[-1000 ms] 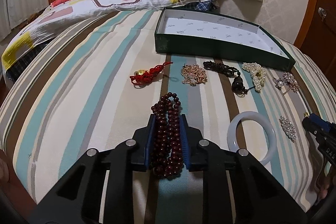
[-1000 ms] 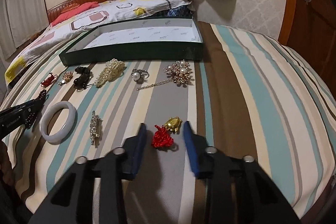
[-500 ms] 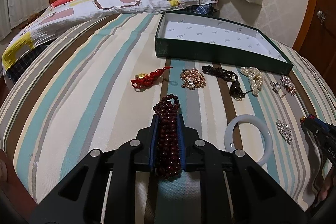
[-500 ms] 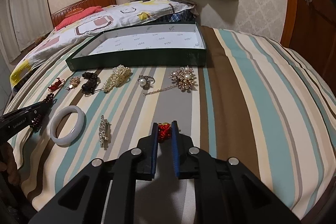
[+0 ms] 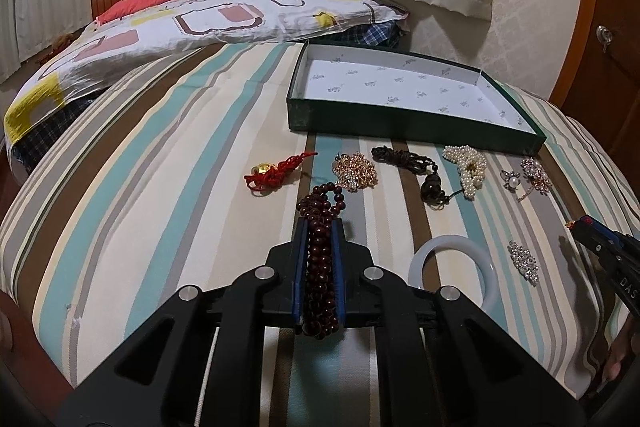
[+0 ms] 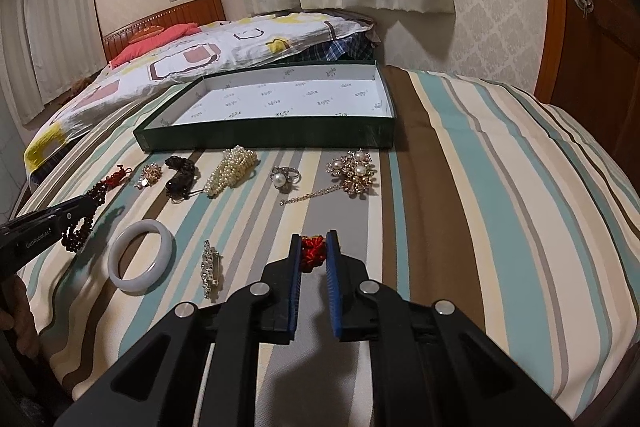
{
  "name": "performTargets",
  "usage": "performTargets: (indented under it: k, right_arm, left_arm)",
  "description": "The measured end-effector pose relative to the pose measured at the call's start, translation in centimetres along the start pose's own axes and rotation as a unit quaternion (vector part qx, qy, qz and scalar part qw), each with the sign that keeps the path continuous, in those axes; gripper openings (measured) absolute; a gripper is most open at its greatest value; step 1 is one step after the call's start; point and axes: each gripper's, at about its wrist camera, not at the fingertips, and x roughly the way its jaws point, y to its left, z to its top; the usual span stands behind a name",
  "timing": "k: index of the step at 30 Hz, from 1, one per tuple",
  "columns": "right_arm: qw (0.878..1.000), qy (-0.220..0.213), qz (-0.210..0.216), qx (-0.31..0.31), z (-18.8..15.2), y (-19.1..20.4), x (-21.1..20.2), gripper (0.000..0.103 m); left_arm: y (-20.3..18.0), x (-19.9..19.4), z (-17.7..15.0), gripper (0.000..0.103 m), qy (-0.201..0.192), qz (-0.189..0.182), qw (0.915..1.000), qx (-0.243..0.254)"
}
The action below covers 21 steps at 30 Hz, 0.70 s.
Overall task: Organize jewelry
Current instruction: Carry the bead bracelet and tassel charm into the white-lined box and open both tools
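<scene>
My left gripper (image 5: 320, 223) has its jaws closing on a dark red bead bracelet (image 5: 320, 267); the blue pads press the strands from both sides, and bead loops stick out past the tips. In the right wrist view that left gripper (image 6: 86, 205) shows at the left edge with the dark red beads (image 6: 78, 235) hanging from it. My right gripper (image 6: 314, 239) is shut on a red knot charm (image 6: 312, 253) above the striped bedspread. An open green box (image 5: 400, 125) with white lining lies beyond the jewelry row.
On the bedspread lie a white bangle (image 6: 120, 275), a rhinestone clip (image 6: 210, 269), a pearl ring (image 6: 284, 177), a gold flower brooch (image 6: 356, 171), a pearl strand (image 6: 232, 175), a dark cord necklace (image 5: 412, 163), a gold chain cluster (image 5: 356, 171) and another red knot charm (image 5: 276, 169). Folded bedding lies behind the box.
Both grippers closed: the left squeezed tighter onto the bead bracelet, the right shut on the red knot charm, whose gold piece is now hidden. Both views now look slightly farther across the bed.
</scene>
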Motion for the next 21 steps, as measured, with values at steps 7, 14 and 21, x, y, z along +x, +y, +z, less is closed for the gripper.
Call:
performTargets:
  k: [7,14,21]
  right_arm:
    - [1.000,-0.006,0.008,0.004,0.6,0.1,-0.1,0.013]
    - [0.999,-0.036,0.019,0.001,3.4,0.3,-0.3,0.013]
    - [0.997,-0.079,0.018,-0.001,8.2,-0.5,0.5,0.013]
  left_arm:
    - [-0.2,-0.7,0.6,0.012,-0.011,-0.004,0.9999,0.000]
    - [-1.1,-1.3,3.4,0.012,-0.034,-0.013,0.9993,0.002]
    - [-2.9,-0.1,7.9,0.012,-0.062,-0.029,0.9976,0.009]
